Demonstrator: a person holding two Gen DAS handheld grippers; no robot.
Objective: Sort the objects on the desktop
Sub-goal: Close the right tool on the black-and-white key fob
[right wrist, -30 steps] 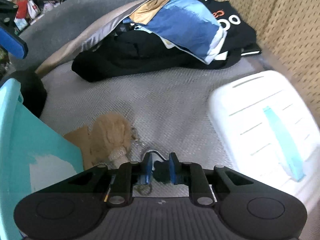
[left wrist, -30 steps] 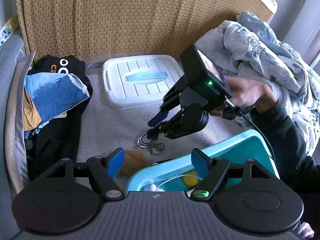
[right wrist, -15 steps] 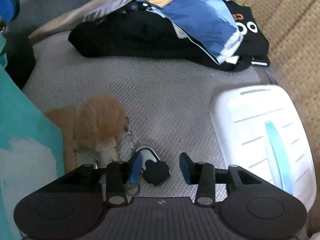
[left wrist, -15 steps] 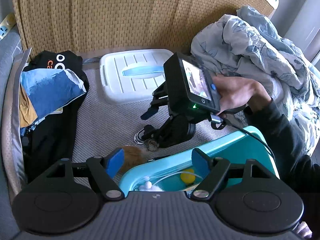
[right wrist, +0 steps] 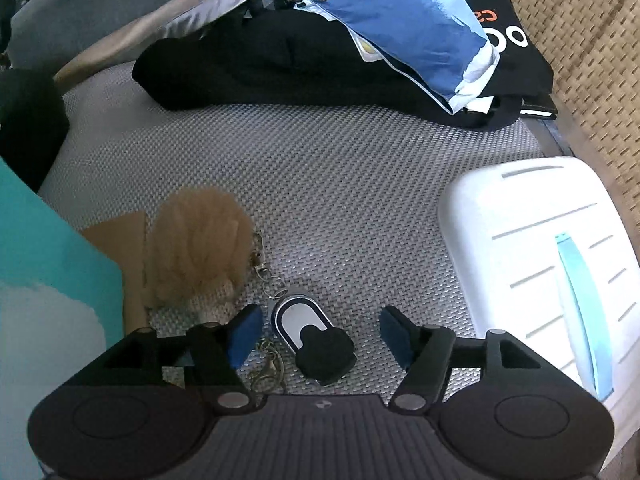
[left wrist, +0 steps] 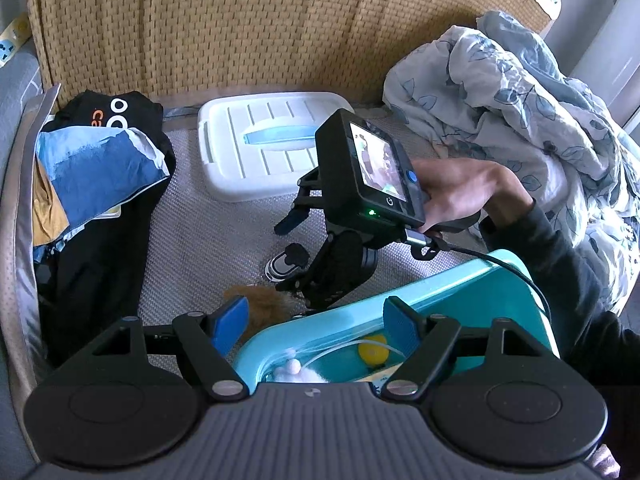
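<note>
My right tool point(right wrist: 318, 330) is opening, its pads clear of the key fob point(right wrist: 310, 334) lying between them on the grey woven mat point(right wrist: 340, 184), just right of the fluffy pompom point(right wrist: 198, 248). Light, hard, slippery; I'd pinch its flat sides. Left tool point(left wrist: 316, 326) spread, empty, over the teal bin point(left wrist: 472, 300).

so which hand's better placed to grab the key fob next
Right. The right gripper hangs directly over the key fob, its fingers opening with the fob lying between them on the mat. The left gripper sits open over the teal bin's rim, farther off.
</note>
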